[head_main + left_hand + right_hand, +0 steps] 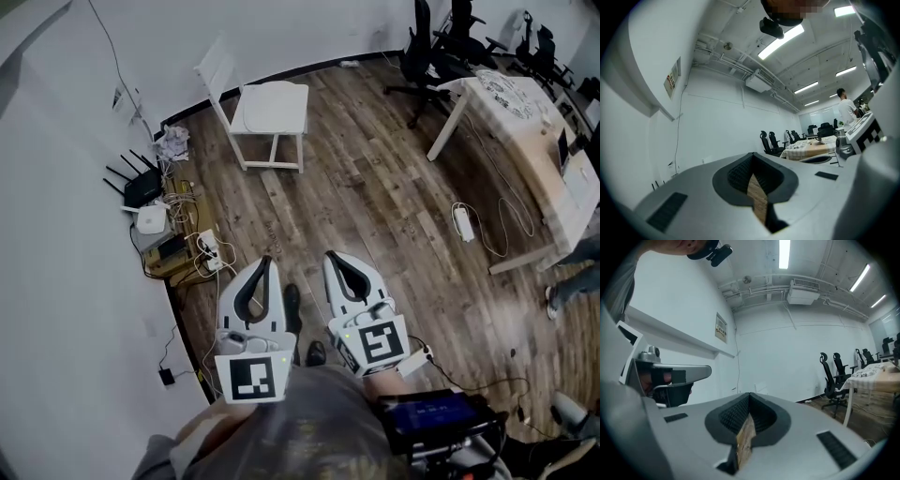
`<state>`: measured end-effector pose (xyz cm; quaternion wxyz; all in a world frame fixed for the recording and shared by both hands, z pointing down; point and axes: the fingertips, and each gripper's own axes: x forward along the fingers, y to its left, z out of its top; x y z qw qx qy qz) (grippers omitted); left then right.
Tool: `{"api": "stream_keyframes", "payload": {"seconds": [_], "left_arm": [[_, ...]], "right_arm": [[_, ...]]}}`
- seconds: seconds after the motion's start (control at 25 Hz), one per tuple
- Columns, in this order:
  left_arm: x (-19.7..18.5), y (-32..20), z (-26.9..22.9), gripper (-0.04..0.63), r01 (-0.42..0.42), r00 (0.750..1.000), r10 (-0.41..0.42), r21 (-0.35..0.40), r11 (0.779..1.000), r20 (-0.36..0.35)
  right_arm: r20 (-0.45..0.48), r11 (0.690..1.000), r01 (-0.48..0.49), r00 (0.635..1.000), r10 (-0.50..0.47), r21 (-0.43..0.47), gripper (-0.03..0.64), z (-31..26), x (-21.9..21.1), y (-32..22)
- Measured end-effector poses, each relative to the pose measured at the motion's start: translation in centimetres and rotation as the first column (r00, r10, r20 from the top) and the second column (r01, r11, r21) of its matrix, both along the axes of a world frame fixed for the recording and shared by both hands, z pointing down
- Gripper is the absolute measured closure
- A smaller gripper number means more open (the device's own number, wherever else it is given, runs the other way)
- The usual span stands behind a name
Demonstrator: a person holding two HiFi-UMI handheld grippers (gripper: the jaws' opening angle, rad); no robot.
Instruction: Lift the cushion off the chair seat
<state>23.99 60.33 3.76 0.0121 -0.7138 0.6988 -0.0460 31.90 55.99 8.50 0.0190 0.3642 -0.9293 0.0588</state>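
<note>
A white chair (281,142) stands on the wood floor far ahead, near the curved white wall. A flat white cushion (272,106) lies on its seat. Both grippers are held low in front of the person, well short of the chair. In the head view my left gripper (269,260) and my right gripper (330,255) sit side by side, tips meeting, nothing between them. In the left gripper view my left gripper (752,154) is shut and empty. The right gripper view shows my right gripper (750,394) shut and empty too. Neither gripper view shows the chair.
A router (141,187), boxes and a power strip (211,248) with tangled cables sit along the left wall. A long table (525,122) and black office chairs (441,47) stand at the right. A power adapter (463,223) lies on the floor. A person (844,108) stands far off.
</note>
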Motion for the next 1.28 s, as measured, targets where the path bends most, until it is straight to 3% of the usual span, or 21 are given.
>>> {"api": "stream_keyframes", "payload": {"seconds": [0.72, 0.92, 1.28], "left_arm": [[-14.4, -17.2, -1.4, 0.589, 0.051, 0.998, -0.048, 0.078, 0.996, -0.047], [-15.7, -20.4, -1.6, 0.589, 0.036, 0.998, -0.032, 0.092, 0.995, -0.047], [-15.8, -25.7, 0.3, 0.589, 0.003, 0.999, -0.001, 0.038, 0.999, -0.053]], "right_arm": [[-0.024, 0.998, 0.061, 0.998, -0.06, 0.031, 0.609, -1.3, -14.4, -17.1], [-0.027, 0.998, 0.038, 0.999, -0.037, 0.041, 0.609, -1.4, -15.3, -20.1], [-0.04, 1.0, 0.0, 0.999, 0.0, 0.011, 0.609, 0.1, -15.0, -25.4]]}}
